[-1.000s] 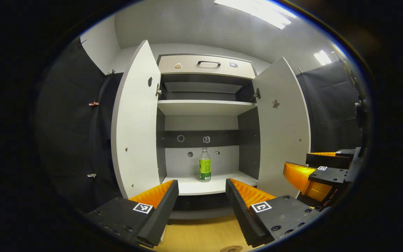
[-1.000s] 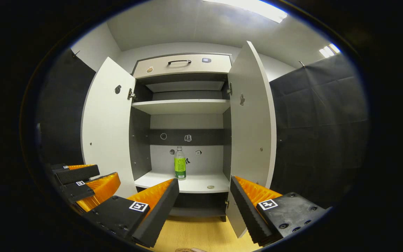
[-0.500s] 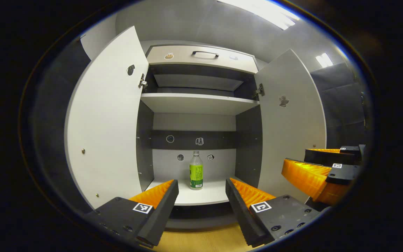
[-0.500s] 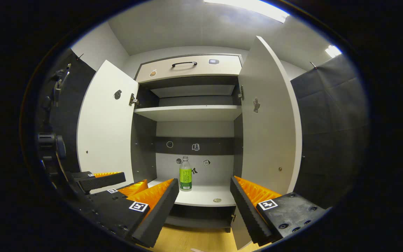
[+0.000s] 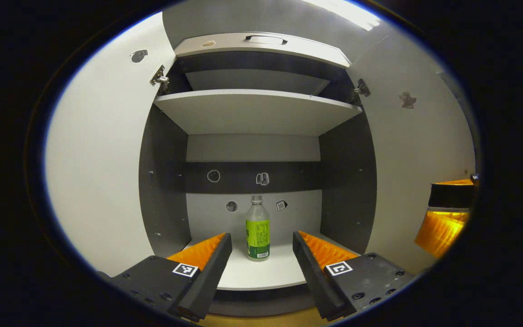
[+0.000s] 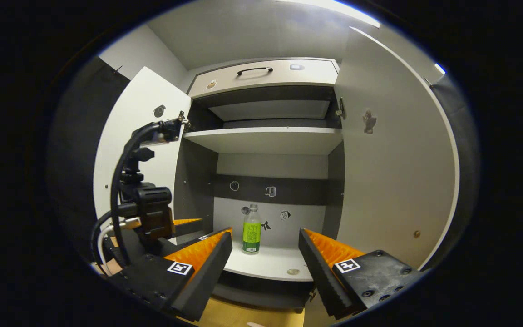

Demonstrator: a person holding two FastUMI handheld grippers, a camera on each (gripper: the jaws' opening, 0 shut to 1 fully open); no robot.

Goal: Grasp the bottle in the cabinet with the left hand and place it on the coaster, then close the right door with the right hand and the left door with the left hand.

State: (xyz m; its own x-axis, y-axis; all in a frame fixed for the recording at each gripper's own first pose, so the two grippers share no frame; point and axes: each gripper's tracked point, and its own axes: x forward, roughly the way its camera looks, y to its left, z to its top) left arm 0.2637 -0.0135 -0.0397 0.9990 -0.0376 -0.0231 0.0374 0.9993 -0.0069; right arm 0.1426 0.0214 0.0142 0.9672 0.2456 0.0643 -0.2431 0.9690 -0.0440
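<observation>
Cabinet (image 5: pixel 257 113) stood with both doors swung wide. Left door (image 5: pixel 102 159) and right door (image 5: pixel 418 150) flanked the opening in the left gripper view. Bottle (image 5: pixel 257 229), clear with a green label, stood upright on the lower shelf (image 5: pixel 266 272), toward the back, near the rear panel. Nothing touched it.

Left gripper (image 5: pixel 261 243) was released, jaws spread wide, aimed straight at the bottle, which sat framed between the two fingers but farther in; fingertips at the shelf's front edge, apart from the bottle. Right gripper (image 6: pixel 265 238) was also released, jaws wide, empty, pointed into the cabinet from slightly farther back. In the right gripper view the bottle (image 6: pixel 252 229) stood on the same shelf, with a small round disc (image 6: pixel 293 271) lying near the shelf's front edge, well apart from the bottle; couldn't tell what it was. The left gripper's body and cables (image 6: pixel 145 200) showed at that view's left, just in front of the left door. Drawer with a dark handle (image 6: pixel 254 70) sat on top. Middle shelf (image 5: pixel 257 109) was bare.
</observation>
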